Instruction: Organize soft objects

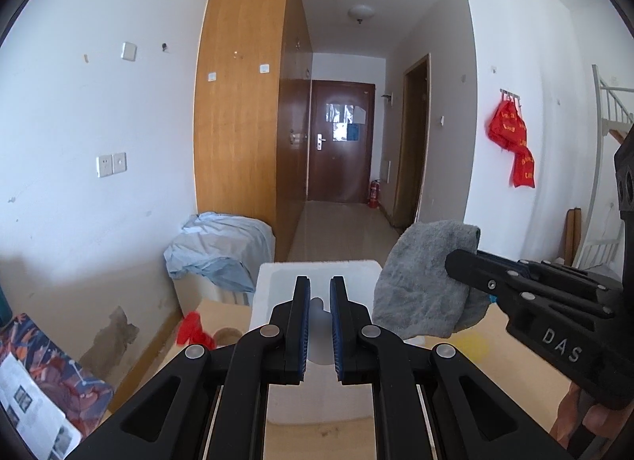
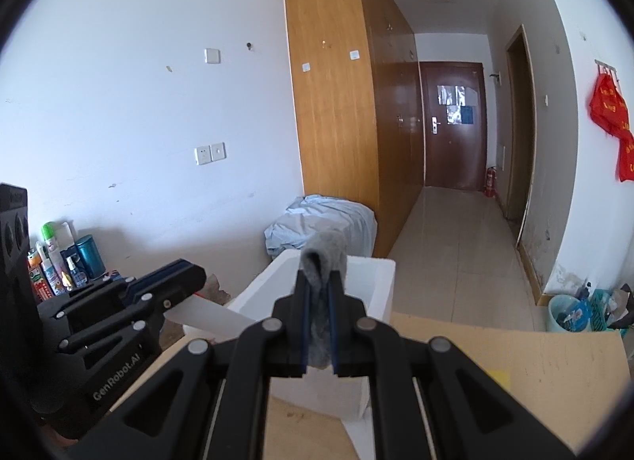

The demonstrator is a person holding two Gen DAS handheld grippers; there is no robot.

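Wardrobe (image 1: 241,103): tall, pale wood, against the white wall at the mouth of a hallway that ends in a dark brown door (image 1: 340,143)
Table (image 2: 515,361): light wood top in the foreground, carrying the box
Bedding (image 1: 218,250): pale blue, crumpled in a heap at the wardrobe's foot, beyond the table
Box (image 1: 317,266): white foam, open-topped, on the table's far part, straight ahead of both tools
Cloth (image 1: 428,281): grey and fluffy, folded over, held in the air at the box's right rim as the left camera sees it; in the right camera it hangs over the box's opening
Right gripper (image 2: 319,289): jaws clamped on the cloth, a fold bulging above the fingertips and more fabric pinched between the blue pads
Left gripper (image 1: 320,289): jaws almost together with a narrow gap, nothing gripped; a pale blurred shape shows through the gap, too soft to identify; held over the box's near side
Red bags (image 1: 511,143): hanging from hooks on the right wall
Bottles (image 2: 59,262): sprays and tins crowded by the left wall
Extinguisher (image 1: 374,192): red, on the floor beside the door
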